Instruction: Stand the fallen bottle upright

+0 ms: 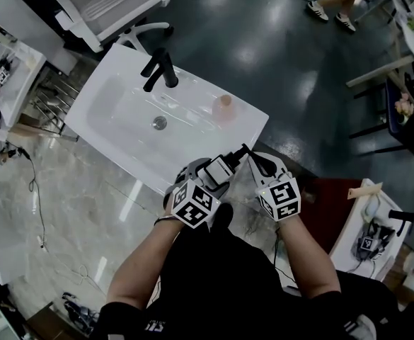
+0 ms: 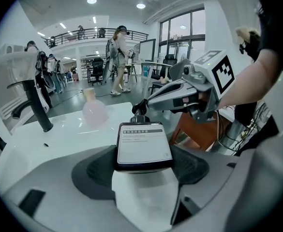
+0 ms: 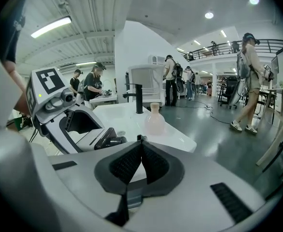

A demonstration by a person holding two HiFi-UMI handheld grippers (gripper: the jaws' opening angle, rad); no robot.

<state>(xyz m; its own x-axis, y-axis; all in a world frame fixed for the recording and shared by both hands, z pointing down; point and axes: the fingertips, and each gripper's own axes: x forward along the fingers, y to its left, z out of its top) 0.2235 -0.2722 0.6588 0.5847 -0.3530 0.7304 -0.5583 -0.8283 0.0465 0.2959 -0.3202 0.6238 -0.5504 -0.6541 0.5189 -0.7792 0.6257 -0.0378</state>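
A dark pump bottle (image 2: pixel 143 149) with a white label sits between the pads of my left gripper (image 2: pixel 143 164), which is shut on its body. Its pump end points away from me, over the front rim of the white sink (image 1: pixel 115 94). In the head view the bottle (image 1: pixel 219 168) lies tilted between both hands. My right gripper (image 3: pixel 140 143) is shut, its pads meeting in a line. From the left gripper view, the right gripper (image 2: pixel 140 106) has its black tips right at the bottle's pump head; I cannot tell whether they pinch it.
A pink round flask (image 1: pixel 224 107) stands upright on the sink's right rim. A black faucet (image 1: pixel 161 68) rises at the back, and the drain (image 1: pixel 160 122) is in the basin. A white chair (image 1: pixel 111 6) stands behind the sink. People walk in the background.
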